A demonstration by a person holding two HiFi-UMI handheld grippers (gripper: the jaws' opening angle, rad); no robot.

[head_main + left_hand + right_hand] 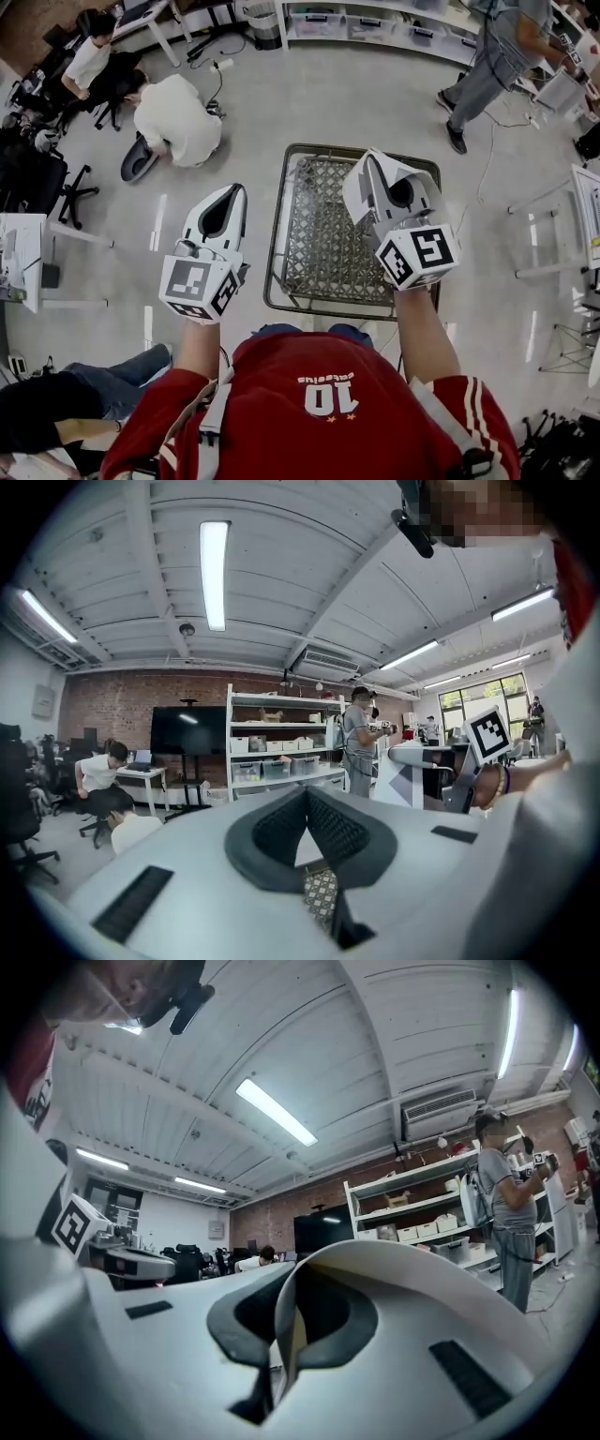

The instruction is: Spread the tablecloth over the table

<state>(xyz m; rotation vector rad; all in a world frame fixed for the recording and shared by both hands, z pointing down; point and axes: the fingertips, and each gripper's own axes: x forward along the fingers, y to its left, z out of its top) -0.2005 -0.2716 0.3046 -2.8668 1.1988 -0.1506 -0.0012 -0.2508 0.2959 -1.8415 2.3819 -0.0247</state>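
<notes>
Tablecloth (361,192), folded, sits clamped in the right gripper (380,173) above the mesh table's (319,281) one o'clock corner. Left gripper (234,190), jaws together on nothing, waits at nine o'clock. Judged next move: left takes a free edge, both pull apart

A rectangular metal-framed table (323,225) with an open lattice top stands on the pale grey floor (309,103), its mesh bare where it shows. Loose cables (488,155) lie on the floor nearby, and a white shelf unit (375,23) stands along its far edge
</notes>
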